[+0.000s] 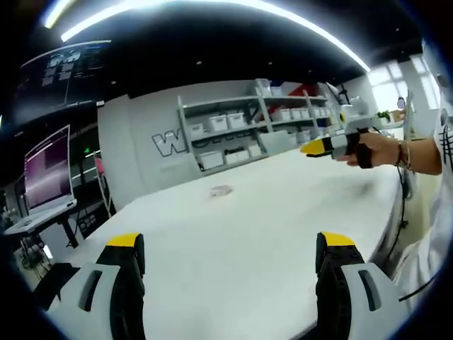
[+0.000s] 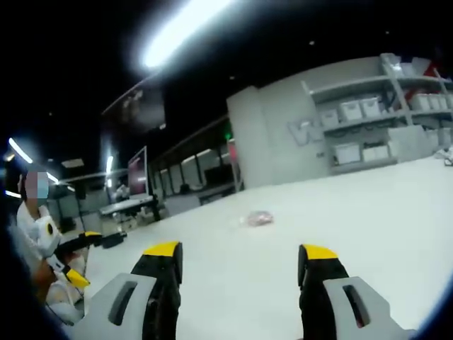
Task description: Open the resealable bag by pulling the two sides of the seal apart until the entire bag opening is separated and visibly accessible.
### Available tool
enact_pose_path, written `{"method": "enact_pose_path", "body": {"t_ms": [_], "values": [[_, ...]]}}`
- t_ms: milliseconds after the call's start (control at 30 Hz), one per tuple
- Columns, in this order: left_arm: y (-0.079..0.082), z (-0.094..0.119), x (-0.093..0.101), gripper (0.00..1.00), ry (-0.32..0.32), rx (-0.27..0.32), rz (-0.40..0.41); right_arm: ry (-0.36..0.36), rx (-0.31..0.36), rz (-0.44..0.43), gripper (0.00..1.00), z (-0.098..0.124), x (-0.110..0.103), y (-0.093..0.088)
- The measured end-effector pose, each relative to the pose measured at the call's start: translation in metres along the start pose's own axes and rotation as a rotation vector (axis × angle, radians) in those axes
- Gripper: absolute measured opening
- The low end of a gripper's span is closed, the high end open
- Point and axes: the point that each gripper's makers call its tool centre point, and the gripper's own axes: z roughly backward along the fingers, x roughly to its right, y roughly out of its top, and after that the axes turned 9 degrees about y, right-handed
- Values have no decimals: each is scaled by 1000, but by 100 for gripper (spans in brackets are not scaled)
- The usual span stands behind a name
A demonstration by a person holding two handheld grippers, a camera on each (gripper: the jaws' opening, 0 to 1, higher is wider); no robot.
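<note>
A: What takes up most of both views?

B: A broad white table (image 1: 233, 234), smooth and matte. Behind it, grey shelves (image 1: 244, 131) with white bins (image 1: 218, 122) at upper centre of the left gripper view.

A: And the bag?

B: The bag (image 1: 221, 190) lies flat, small and blurred, near the middle of the table (image 2: 368, 234); in the right gripper view the bag (image 2: 257, 219) looks pinkish and crumpled. Nothing touches it.

A: The grippers?

B: The left gripper (image 1: 230, 248) is spread and empty at lower frame, as is the right gripper (image 2: 241, 258). A laptop (image 1: 48, 177) stands at far left.
</note>
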Motion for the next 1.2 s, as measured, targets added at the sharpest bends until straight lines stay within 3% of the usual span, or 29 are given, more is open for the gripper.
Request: {"method": "enact_pose_path", "body": {"t_ms": [1200], "values": [[-12, 10, 2, 100, -1, -5, -6, -44, 72, 31, 65, 66, 3, -8]]}}
